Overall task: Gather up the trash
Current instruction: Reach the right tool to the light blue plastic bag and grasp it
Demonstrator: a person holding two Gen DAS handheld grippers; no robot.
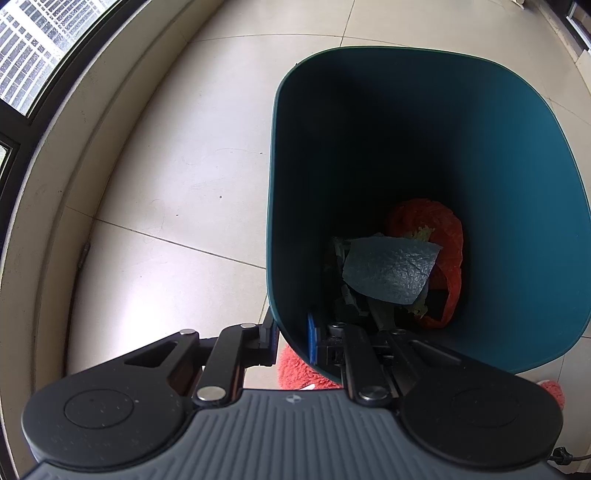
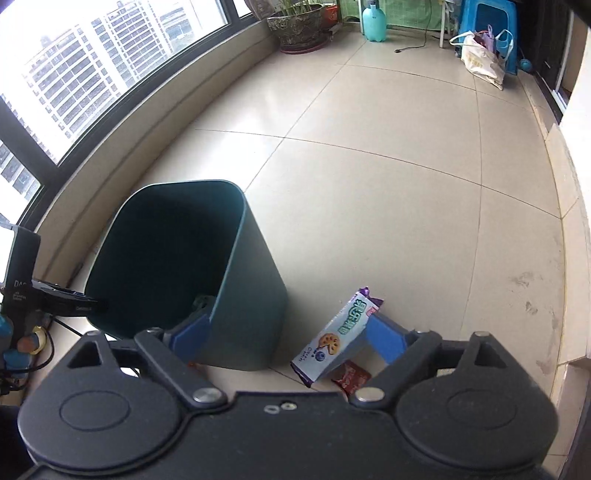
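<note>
A dark teal trash bin [image 1: 498, 155] stands on the tiled floor. My left gripper [image 1: 293, 338] is shut on its near rim, one finger outside and one inside. Inside lie a bluish crumpled sheet [image 1: 391, 269], an orange-red plastic bag [image 1: 439, 236] and greenish scraps. In the right wrist view the bin [image 2: 243, 295] is at left, and my right gripper [image 2: 284, 334] is open wide. A white and purple cookie wrapper [image 2: 340, 332] leans against its right finger [image 2: 384, 338]. A small red wrapper [image 2: 351, 376] lies on the floor beneath it.
A curved window ledge [image 2: 155, 122] runs along the left. A potted plant [image 2: 299, 26], a teal bottle [image 2: 373, 20], a blue stool [image 2: 487, 14] and a white bag [image 2: 480, 59] stand at the far end. A black device with cables [image 2: 22, 280] is at left. Red fuzzy slippers [image 1: 295, 365] show below the bin.
</note>
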